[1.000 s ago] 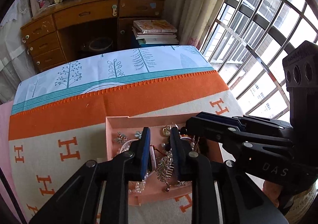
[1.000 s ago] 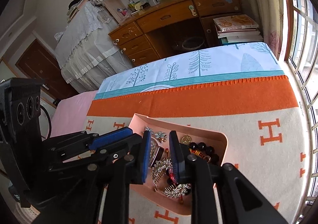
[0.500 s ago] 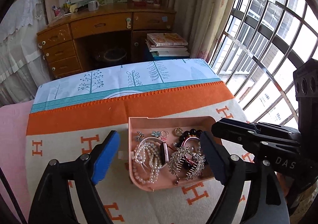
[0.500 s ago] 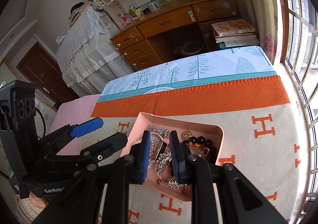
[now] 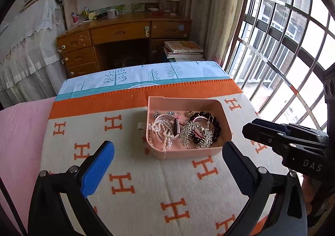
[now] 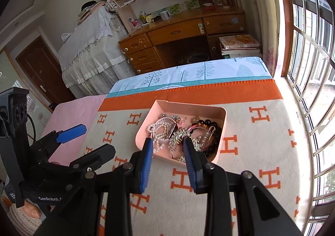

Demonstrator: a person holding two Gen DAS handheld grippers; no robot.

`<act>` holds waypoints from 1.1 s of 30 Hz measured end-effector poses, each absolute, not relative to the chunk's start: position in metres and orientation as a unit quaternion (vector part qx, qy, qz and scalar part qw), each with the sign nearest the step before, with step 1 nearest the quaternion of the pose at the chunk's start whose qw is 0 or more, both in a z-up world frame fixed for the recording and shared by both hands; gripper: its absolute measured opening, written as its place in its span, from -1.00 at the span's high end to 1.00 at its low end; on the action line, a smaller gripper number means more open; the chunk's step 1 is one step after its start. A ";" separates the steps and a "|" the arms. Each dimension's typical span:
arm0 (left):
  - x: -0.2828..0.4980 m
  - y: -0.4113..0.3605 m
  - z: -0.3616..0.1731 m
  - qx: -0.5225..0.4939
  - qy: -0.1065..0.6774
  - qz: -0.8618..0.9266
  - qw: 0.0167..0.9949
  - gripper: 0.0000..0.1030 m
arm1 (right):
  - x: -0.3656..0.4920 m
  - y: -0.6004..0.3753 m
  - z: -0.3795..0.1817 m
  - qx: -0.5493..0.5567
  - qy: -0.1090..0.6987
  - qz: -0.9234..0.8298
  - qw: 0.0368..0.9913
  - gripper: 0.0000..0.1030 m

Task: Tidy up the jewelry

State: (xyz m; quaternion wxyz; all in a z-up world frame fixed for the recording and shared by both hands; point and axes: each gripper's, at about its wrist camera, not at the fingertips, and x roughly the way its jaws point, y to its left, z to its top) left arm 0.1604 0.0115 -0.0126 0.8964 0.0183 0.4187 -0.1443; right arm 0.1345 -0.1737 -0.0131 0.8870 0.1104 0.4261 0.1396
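Observation:
A pink tray (image 5: 227, 127) (image 6: 223, 133) sits on the H-patterned blanket (image 5: 146, 183). It holds a pearl necklace (image 5: 162, 131), a silver rhinestone comb (image 5: 195, 134), a dark bead bracelet (image 5: 216, 125) and small charms. My left gripper (image 5: 168, 156) is wide open and empty, just in front of the tray's near edge. My right gripper (image 6: 168, 148) is partly open and empty, its fingertips over the tray's near edge above the comb (image 6: 178, 137). The right gripper also shows in the left wrist view at the right edge (image 5: 289, 139).
The blanket lies over a bed with a pink sheet (image 5: 18, 131) on the left. A wooden desk (image 5: 125, 35) and a book stack (image 5: 184, 49) stand beyond. Barred windows (image 5: 282, 47) run along the right.
My left gripper has opened wide and pulled back from the tray. My right gripper has opened somewhat and also drawn back and up. The jewelry stays in the tray.

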 end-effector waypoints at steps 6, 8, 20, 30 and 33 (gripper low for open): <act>0.113 0.013 -0.016 0.030 0.400 -0.109 0.909 -0.98 | 0.092 -0.174 -0.029 0.107 0.427 0.121 0.890 0.26; 0.098 0.013 -0.016 0.030 0.394 -0.103 0.913 -0.98 | 0.079 -0.174 -0.035 0.107 0.429 0.115 0.890 0.20; 0.037 0.019 -0.014 0.012 0.392 -0.048 0.919 -0.98 | 0.022 -0.173 -0.039 0.116 0.430 0.101 0.890 0.18; 0.029 0.034 -0.015 -0.009 0.400 -0.015 0.916 -0.98 | 0.001 -0.169 -0.019 0.100 0.388 0.087 0.912 0.17; 0.028 0.035 -0.015 -0.012 0.401 -0.013 0.916 -0.98 | 0.000 -0.168 -0.017 0.097 0.385 0.087 0.914 0.17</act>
